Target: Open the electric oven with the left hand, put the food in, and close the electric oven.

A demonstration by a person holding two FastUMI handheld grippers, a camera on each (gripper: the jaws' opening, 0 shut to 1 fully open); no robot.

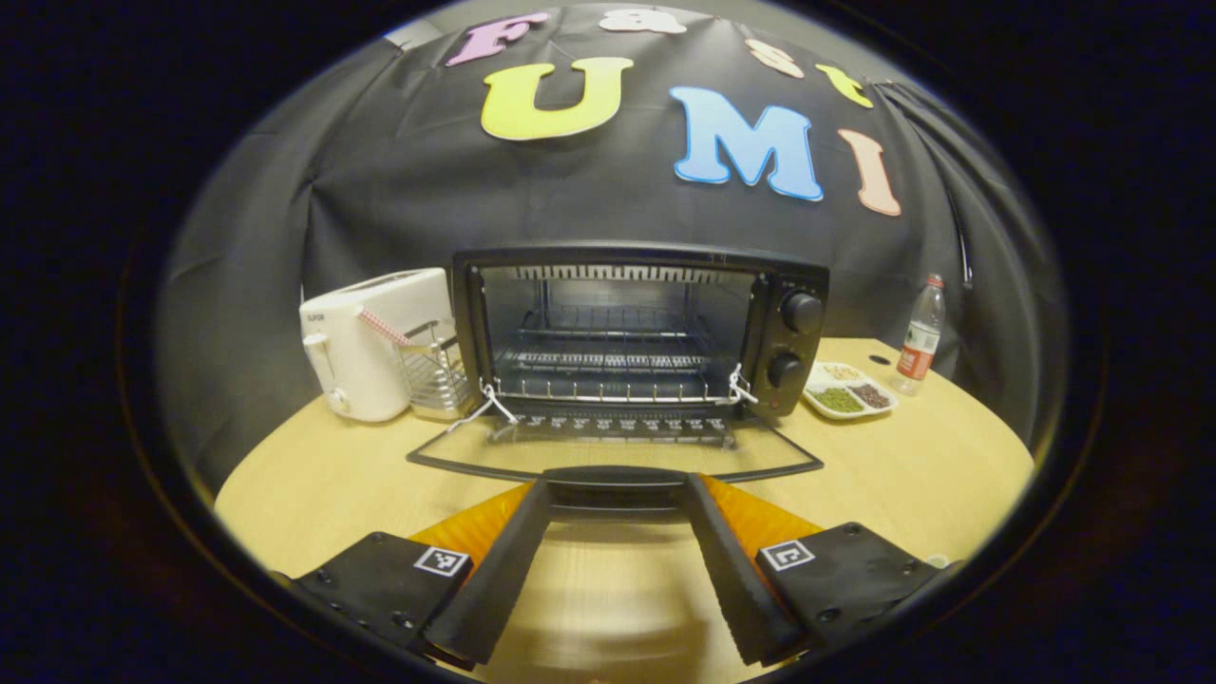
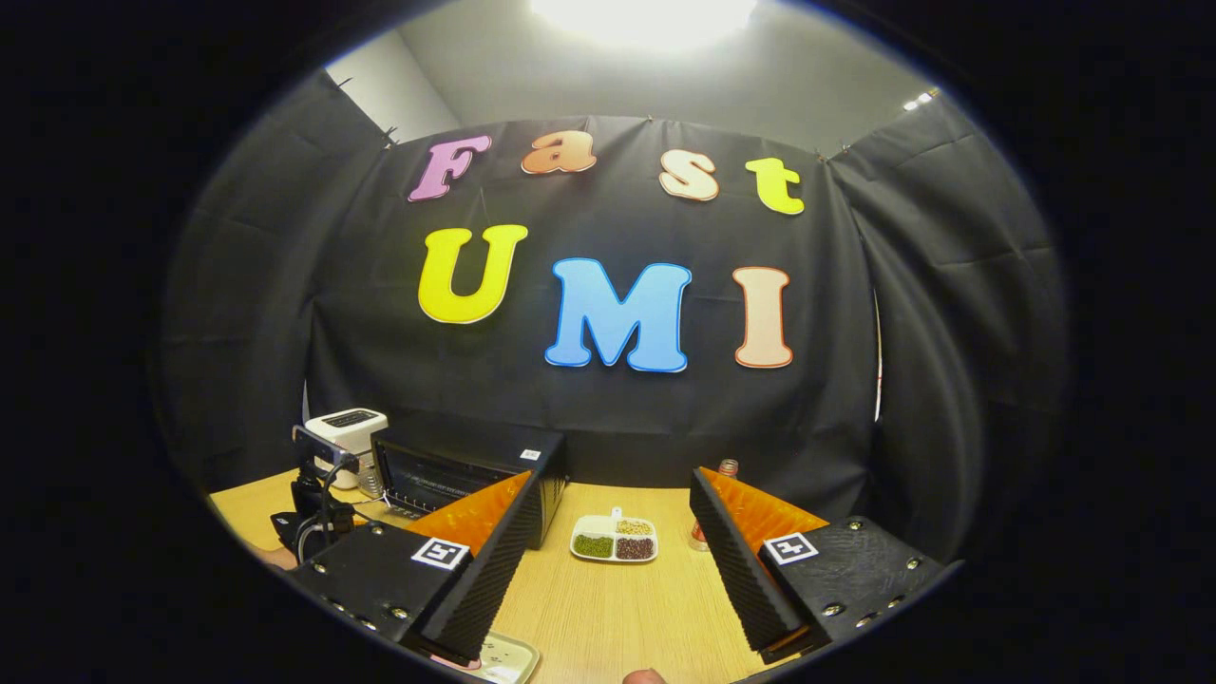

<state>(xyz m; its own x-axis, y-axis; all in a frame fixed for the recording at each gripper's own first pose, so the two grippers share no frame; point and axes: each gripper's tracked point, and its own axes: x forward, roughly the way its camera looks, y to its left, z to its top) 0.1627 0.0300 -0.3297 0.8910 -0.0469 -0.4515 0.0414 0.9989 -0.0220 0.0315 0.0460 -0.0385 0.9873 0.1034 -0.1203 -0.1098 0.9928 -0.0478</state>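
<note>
A pale wooden worktop [image 1: 902, 465] with a rounded edge stands in a booth walled with black cloth. Straight ahead of the left gripper [image 1: 616, 494], the electric oven [image 1: 638, 328] stands open, its glass door [image 1: 613, 451] folded down flat; the door handle [image 1: 616, 480] lies between the spread fingers, though whether they press on it is hard to tell. A white toaster [image 1: 366, 342] and a wire rack [image 1: 432, 375] stand left of the oven, a divided dish [image 1: 848, 389] and a bottle [image 1: 921, 337] to its right. The right gripper [image 2: 616, 570] hangs wide and empty above the worktop, the dish beyond it; a tray [image 2: 503, 657] is cut off at the lower edge.
</note>
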